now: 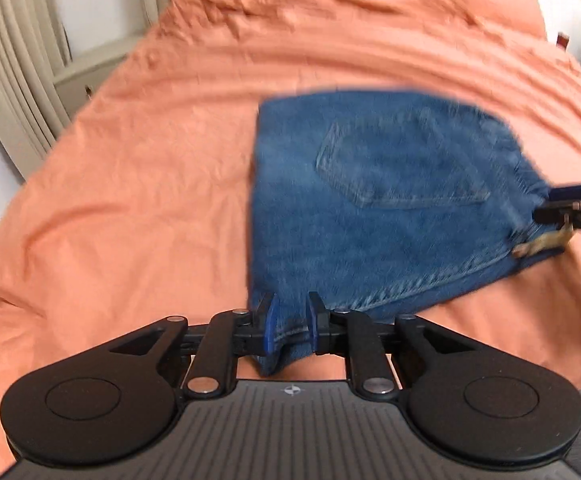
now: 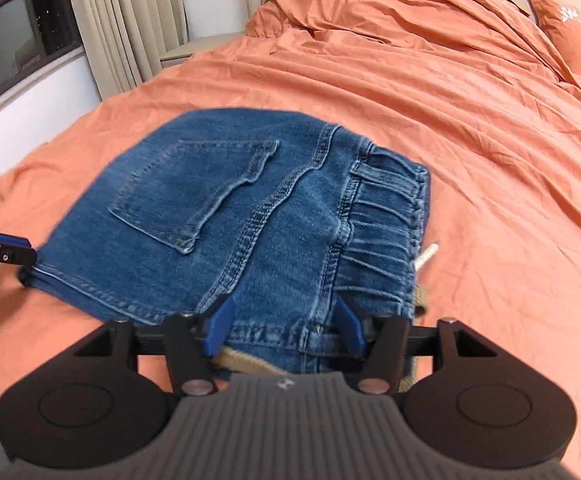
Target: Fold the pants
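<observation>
Left gripper | pinches jeans corner | waistband faces right gripper

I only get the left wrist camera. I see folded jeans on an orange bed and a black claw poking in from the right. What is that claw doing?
Observer: That is the right gripper. Its jaws stand wide apart with the near edge of the jeans between them, and the pads are not pinching it.
Operator: And the beige bit beside it?
Observer: A drawstring. Its pale end pokes out past the gathered elastic waistband.
Operator: Anything else on the bed?
Observer: An orange pillow with a white flower mark, at the head end.
</observation>
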A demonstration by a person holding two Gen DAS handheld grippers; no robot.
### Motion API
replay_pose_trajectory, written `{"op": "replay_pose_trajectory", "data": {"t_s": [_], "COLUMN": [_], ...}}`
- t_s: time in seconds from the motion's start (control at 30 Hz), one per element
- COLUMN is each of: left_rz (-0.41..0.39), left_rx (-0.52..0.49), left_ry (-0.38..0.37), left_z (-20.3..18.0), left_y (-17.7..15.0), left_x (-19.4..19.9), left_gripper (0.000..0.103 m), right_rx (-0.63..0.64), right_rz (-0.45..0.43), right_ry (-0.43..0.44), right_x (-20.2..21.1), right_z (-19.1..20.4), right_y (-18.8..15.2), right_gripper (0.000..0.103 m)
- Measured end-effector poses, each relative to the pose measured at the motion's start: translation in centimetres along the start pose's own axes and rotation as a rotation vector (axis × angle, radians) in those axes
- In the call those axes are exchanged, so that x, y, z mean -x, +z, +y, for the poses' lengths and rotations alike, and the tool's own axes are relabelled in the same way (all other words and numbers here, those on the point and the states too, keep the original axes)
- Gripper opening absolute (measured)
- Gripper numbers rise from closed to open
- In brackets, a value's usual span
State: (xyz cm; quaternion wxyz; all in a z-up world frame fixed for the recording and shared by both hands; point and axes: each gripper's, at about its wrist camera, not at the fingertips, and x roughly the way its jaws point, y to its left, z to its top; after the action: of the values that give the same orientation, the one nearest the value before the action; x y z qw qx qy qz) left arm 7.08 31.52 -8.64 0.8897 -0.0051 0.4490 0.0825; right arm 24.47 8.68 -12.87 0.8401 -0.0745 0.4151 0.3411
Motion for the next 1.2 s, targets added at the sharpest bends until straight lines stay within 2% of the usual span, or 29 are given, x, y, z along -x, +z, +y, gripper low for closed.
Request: {"op": "replay_pose_trajectory", "data": {"t_s": [0.03,0.1,0.17,0.33,0.4,0.53,0.57,0.6,0.7,0.8,0.93,1.13,1.2], "left_rz": [-0.027,-0.087,-0.152,-0.324,-0.394,-0.484,-0.495,-0.508,-0.557,-0.573,-0.540,-0.450,-0.415], "left_rx": [0.008,0.007,0.000,0.009,0.007,0.026,0.030,0.037,0.042,0.048,0.074,0.161,0.161], "left_ry": [0.002,0.003,0.017,0.006,0.001,0.013,0.013,0.015,0.038,0.073,0.121,0.074,0.097], "left_z": [-0.1,-0.6,-1.4,-3.9,-5.3,-8.1,-8.8,-9.3,-11.2,-12.7,-14.1,-15.1,-15.5], "left_y": [0.3,1.0,1.8,3.0,2.9,2.4,2.0,1.7,0.3,-1.0,-2.5,-4.3,-4.6], "left_x": [1.3,4.0,6.8,14.0,16.6,20.4,21.2,22.0,23.8,24.1,22.1,17.8,16.1], "left_gripper": [0.023,0.027,0.031,0.038,0.051,0.070,0.082,0.088,0.098,0.099,0.099,0.099,0.099], "right_rx": [-0.004,-0.014,-0.030,-0.027,-0.019,-0.005,-0.003,0.000,-0.007,-0.029,-0.069,-0.043,-0.020], "right_rz": [0.002,-0.013,-0.038,-0.145,-0.195,-0.312,-0.341,-0.368,-0.446,-0.501,-0.528,-0.506,-0.502], "right_ry": [-0.002,-0.009,-0.016,-0.075,-0.098,-0.137,-0.152,-0.163,-0.160,-0.174,-0.156,-0.208,-0.230], "right_x": [0.8,3.0,5.5,13.0,16.0,21.9,23.2,24.4,27.5,29.5,29.9,26.4,24.7], "right_z": [-0.1,-0.1,-0.1,0.8,1.2,2.3,2.6,2.9,3.4,3.8,4.2,5.1,5.1], "right_y": [0.3,0.7,1.2,2.0,2.1,0.9,0.4,-0.2,-2.7,-5.5,-9.0,-12.1,-12.8], "right_gripper": [0.070,0.072,0.078,0.081,0.081,0.082,0.082,0.082,0.082,0.082,0.082,0.082,0.082]}}
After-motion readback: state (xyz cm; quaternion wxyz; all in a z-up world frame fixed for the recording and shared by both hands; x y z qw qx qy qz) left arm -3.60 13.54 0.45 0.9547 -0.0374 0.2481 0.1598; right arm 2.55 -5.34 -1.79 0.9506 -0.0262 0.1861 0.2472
